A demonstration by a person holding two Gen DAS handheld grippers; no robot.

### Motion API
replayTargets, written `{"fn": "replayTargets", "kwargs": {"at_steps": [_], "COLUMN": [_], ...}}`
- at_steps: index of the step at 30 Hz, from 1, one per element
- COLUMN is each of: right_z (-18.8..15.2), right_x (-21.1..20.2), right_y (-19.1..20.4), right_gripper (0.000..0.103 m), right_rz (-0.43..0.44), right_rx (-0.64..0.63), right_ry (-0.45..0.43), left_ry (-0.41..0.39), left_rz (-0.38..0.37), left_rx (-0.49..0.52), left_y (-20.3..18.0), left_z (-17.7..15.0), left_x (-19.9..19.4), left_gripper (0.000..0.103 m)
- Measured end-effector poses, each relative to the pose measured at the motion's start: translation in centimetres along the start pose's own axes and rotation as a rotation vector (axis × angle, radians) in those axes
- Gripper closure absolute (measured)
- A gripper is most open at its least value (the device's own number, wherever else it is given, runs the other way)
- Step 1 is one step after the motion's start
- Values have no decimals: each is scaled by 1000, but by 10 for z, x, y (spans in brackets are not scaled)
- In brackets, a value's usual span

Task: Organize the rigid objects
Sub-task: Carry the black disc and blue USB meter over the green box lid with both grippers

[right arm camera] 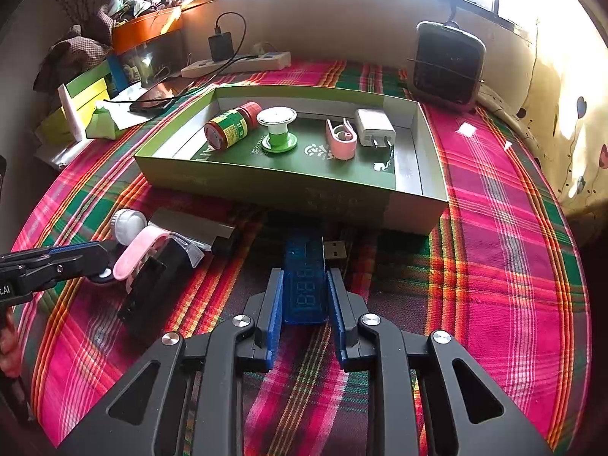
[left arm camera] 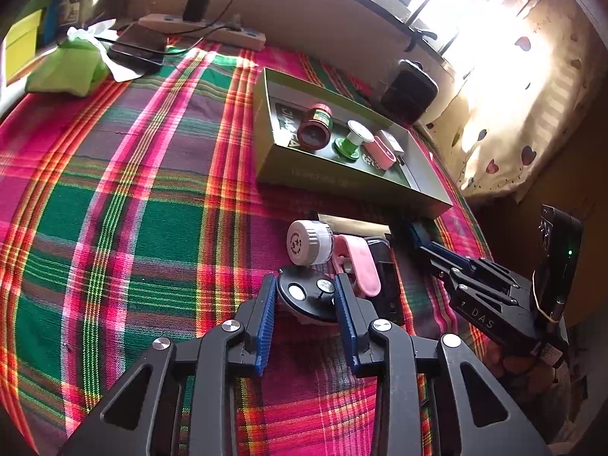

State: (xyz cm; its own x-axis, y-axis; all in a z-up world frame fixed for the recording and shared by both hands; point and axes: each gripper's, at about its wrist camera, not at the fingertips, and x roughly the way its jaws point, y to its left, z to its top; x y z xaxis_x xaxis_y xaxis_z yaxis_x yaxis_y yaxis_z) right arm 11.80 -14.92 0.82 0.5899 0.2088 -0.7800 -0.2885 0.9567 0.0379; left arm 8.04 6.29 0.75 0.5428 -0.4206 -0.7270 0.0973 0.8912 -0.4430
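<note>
My left gripper [left arm camera: 306, 288] is closed around a round black disc with silver buttons [left arm camera: 306, 296] on the plaid cloth. Just beyond it lie a white-capped jar [left arm camera: 308, 242] on its side, a pink clip [left arm camera: 359, 266] and a black block [left arm camera: 385, 285]. My right gripper [right arm camera: 304, 285] is shut on a blue translucent USB meter [right arm camera: 306, 277], whose plug [right arm camera: 335, 249] points at the green tray [right arm camera: 288, 186]. The tray holds a red-lidded jar [right arm camera: 228, 125], a green spool [right arm camera: 278, 129], a pink clip [right arm camera: 341, 138] and a white charger [right arm camera: 374, 126].
A power strip [right arm camera: 235, 64] with a black adapter, a phone [right arm camera: 150, 104] and green boxes stand at the back left. A black speaker [right arm camera: 448, 62] stands at the back right by the curtain. A grey flat box [right arm camera: 190, 228] lies in front of the tray.
</note>
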Motion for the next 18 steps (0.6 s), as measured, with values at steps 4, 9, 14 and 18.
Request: {"fn": "replayTargets", "kwargs": {"at_steps": [4,9,14,18], "right_z": [0,-2,-3,-3], "right_x": [0,-3,-8,-12], "right_y": [0,0,-1,-1], "right_gripper": [80,80,80,80], "right_rz": [0,14,22,27], "right_rx": [-1,9,14,16], "right_ry": [0,-6,-18,-29], "left_ry": [-1,-15,-28,-40], "left_rz": [0,-1,3,5], "left_rx": [-1,3,3,5], "left_y": [0,0,0,-2], "left_z": [0,2,4,4], "left_x": [0,-7,-12,-17], "left_gripper": [74,74,74,74]}}
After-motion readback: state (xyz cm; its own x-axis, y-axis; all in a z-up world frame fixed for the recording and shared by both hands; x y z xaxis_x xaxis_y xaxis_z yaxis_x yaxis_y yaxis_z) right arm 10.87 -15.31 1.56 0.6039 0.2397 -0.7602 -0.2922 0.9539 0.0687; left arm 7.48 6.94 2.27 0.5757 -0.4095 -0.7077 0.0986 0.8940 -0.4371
